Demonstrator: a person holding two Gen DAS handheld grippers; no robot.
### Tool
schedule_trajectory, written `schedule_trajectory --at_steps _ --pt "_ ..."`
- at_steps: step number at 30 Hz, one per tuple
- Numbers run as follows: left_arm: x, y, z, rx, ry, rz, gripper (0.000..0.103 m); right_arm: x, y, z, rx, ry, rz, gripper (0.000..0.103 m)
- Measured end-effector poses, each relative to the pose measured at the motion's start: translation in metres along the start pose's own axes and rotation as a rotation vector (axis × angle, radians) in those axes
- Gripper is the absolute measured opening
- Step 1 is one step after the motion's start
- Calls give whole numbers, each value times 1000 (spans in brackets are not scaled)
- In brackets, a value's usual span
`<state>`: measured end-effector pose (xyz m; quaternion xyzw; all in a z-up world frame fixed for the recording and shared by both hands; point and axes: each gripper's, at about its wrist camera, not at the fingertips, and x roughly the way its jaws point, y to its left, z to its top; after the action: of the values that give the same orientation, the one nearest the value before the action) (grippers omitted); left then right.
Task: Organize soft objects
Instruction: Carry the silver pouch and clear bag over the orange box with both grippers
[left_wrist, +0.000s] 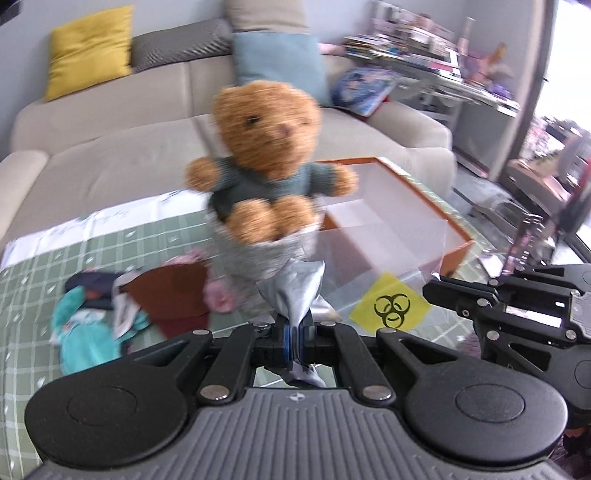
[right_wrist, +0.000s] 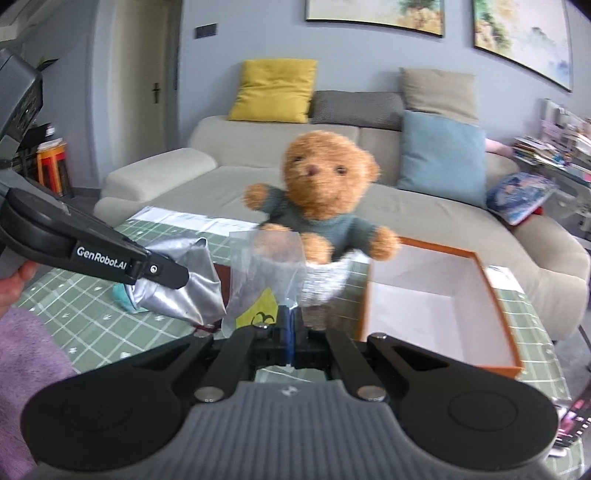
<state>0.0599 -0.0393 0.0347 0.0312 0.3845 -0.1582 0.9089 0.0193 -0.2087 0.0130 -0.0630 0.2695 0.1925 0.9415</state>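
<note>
a brown teddy bear (left_wrist: 264, 147) in a grey-green sweater sits half inside a bag (left_wrist: 266, 258) that is silver on one side and clear on the other, held up above the table (left_wrist: 33, 280), which wears a green checked cloth. the left hand-held gripper (left_wrist: 295, 334) has its jaws closed tight on the crumpled silver edge of the bag, which bunches between the blue pads and pokes out behind them. seen from the right wrist, that same gripper comes in from the left with the silver film wadded at its tip. the right hand-held gripper (right_wrist: 290, 332) is closed too, pinching the clear side of the bag just below the bear, so the bag hangs stretched between the two. a yellow biohazard label (left_wrist: 389, 304) shows on the clear film. just right of the bear an orange box (left_wrist: 458, 230) with a white inside stands open on the table. to the left on the cloth lies a heap of small clothes (left_wrist: 92, 321), teal, dark and pink, beside a brown flat piece. behind the table is a beige sofa (right_wrist: 207, 177) with yellow, grey and blue cushions. the bear is blurred in both views.
</note>
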Motion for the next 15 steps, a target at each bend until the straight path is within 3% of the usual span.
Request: schedule_trajectory --at_steps 6,15 --pt "23 -38 25 95 -5 -72 4 -12 -39 2 54 -26 -94 0" --pt "63 -81 66 211 -8 -101 4 -5 -95 15 152 -95 -189 0"
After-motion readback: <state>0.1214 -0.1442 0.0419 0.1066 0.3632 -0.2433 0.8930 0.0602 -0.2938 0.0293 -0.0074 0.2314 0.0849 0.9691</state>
